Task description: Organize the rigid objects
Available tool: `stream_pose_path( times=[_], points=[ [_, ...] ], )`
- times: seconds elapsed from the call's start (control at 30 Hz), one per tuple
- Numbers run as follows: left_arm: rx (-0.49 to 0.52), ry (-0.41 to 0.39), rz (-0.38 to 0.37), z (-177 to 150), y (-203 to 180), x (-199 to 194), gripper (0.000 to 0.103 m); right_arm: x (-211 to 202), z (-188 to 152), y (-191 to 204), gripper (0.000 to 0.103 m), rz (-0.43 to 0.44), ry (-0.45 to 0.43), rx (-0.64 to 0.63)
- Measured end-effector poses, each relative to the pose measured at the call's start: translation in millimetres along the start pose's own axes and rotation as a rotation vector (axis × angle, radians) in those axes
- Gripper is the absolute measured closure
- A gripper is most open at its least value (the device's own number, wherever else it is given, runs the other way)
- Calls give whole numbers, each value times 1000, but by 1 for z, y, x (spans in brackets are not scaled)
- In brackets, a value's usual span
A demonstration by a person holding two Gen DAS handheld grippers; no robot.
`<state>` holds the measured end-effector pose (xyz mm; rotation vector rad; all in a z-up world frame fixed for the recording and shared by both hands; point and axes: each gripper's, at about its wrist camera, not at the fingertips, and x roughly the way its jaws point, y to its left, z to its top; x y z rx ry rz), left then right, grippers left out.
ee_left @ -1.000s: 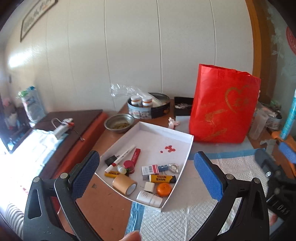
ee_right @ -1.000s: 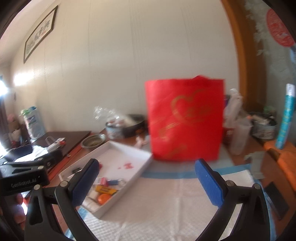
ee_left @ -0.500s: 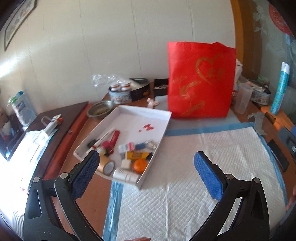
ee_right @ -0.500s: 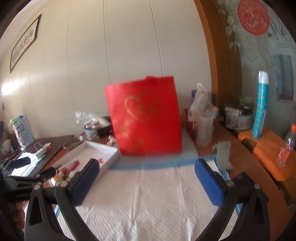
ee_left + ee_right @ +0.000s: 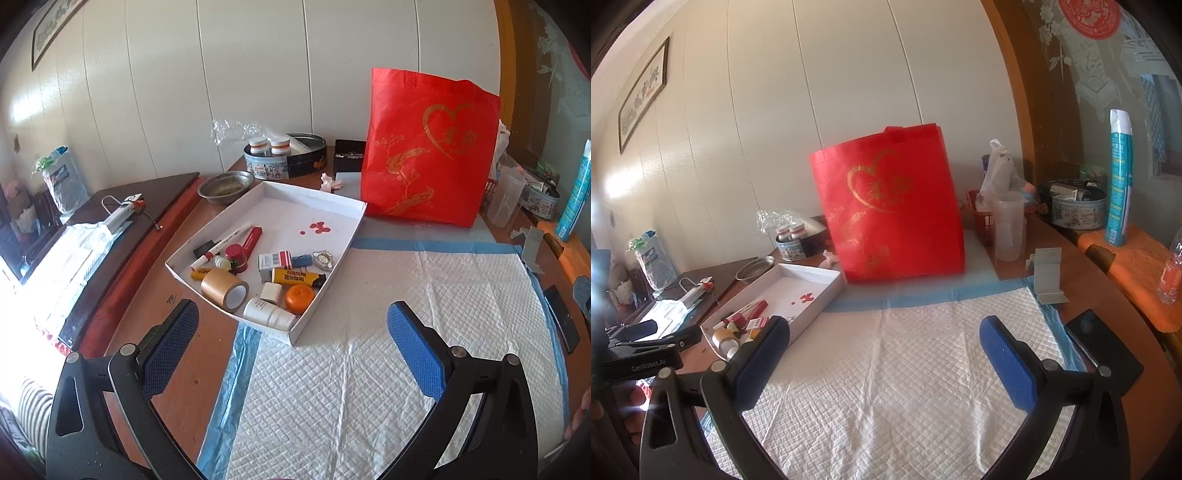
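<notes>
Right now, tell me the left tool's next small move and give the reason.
Probably ease the left tool forward and down toward the white bottle at the tray's near corner. Both tools are open and empty, the pad holds nothing yet, and the bottle lies nearest, with the orange and tape just beside it.
</notes>
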<state>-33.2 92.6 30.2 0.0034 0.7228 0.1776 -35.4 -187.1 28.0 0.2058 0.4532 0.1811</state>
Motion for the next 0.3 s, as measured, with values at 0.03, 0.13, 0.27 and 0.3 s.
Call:
stream_pose_path(
  times=[0.03,0.13,0.27,0.3],
  points=[
    [0,0,-1,0,0,0,0,0,0,-1,0,0,2,3],
    [-3,3,-12,0,-1,1,0,0,0,-4,0,-1,2,8],
    [-3,9,-36,0,-1,4,0,0,0,-5,0,-6,6,7],
    [2,12,-47,0,-3,5,0,0,0,-5,0,-11,8,6]
  ],
)
